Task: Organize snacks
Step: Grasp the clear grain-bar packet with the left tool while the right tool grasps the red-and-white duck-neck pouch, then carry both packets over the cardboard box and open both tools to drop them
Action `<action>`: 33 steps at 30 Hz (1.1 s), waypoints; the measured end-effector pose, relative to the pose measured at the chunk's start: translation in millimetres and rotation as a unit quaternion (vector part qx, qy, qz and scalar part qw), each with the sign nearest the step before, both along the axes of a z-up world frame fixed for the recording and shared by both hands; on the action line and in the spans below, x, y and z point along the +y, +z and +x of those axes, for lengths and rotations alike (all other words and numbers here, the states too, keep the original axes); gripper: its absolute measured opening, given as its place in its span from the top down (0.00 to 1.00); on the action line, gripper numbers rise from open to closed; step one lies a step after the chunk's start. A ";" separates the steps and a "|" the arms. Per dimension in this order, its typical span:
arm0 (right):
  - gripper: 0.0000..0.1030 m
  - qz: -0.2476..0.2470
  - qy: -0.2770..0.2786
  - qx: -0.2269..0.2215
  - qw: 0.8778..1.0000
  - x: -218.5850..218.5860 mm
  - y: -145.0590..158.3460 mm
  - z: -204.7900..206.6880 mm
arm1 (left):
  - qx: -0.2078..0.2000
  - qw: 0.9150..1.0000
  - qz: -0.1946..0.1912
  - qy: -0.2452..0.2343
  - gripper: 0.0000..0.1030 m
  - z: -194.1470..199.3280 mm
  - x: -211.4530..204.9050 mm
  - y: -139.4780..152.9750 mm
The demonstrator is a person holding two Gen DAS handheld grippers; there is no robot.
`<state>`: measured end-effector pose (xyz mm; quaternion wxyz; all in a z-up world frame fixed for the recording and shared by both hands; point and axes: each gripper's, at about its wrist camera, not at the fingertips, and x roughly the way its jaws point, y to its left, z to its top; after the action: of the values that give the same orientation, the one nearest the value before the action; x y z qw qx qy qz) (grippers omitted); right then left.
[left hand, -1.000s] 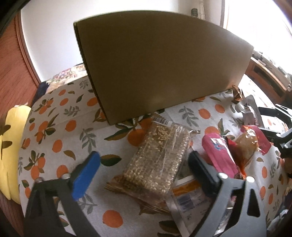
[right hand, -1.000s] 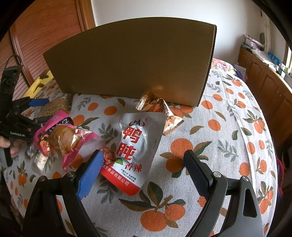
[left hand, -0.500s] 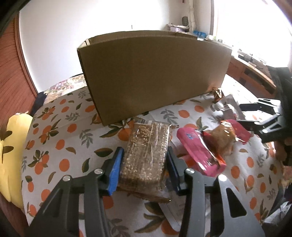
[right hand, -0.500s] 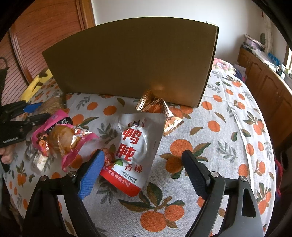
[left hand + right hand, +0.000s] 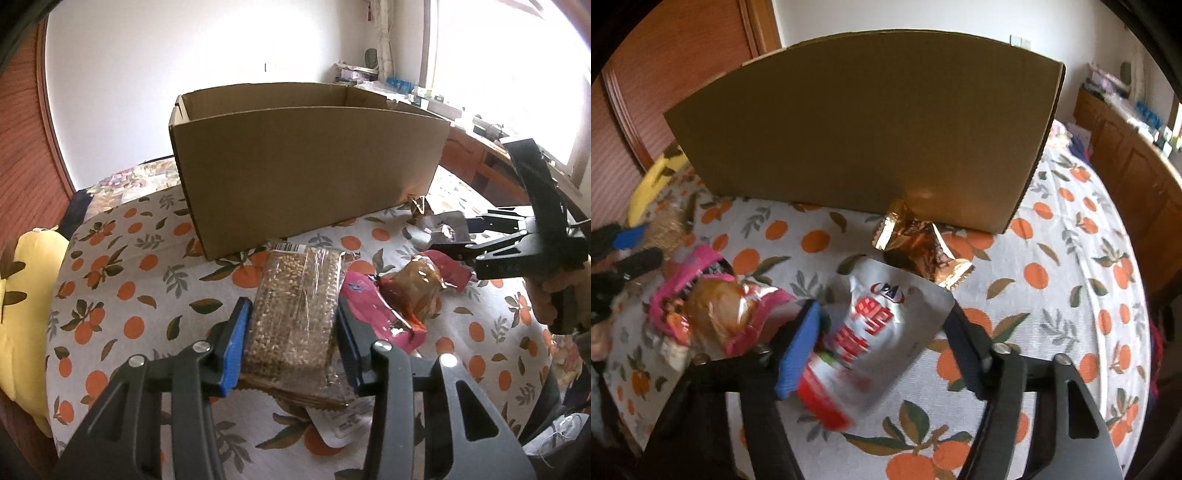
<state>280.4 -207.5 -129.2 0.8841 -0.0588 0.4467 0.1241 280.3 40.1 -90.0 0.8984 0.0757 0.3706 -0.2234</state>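
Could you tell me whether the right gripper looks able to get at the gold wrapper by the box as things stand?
Probably not right away: the right gripper is closing around the silver pouch, which fills its jaws. The gold wrapper lies just beyond, uncovered, against the box.

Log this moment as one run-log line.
left gripper: shut on grain bar pack | right gripper: closing around silver-red pouch | cardboard box: open, nothing visible inside
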 end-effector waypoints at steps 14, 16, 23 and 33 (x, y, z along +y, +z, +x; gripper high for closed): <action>0.81 0.041 -0.003 -0.013 0.999 -14.8 13.4 -26.4 | -0.012 1.000 -0.012 0.009 0.58 -14.4 -0.8 19.0; 0.82 0.046 -0.004 -0.019 0.999 -19.2 17.6 -30.7 | -0.014 1.000 -0.013 0.009 0.58 -17.0 -1.7 22.8; 0.82 0.057 -0.004 -0.037 0.998 -28.0 32.8 -46.5 | -0.027 0.999 -0.015 0.010 0.58 -29.4 -6.4 38.8; 0.82 0.063 0.006 -0.067 0.996 -28.5 59.7 -66.4 | -0.046 0.999 -0.017 0.013 0.58 -40.3 -12.1 58.2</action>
<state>214.0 -236.0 -69.4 0.9133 -0.0135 0.3772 0.1533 239.9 28.0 -31.9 0.9184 0.0658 0.3262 -0.2141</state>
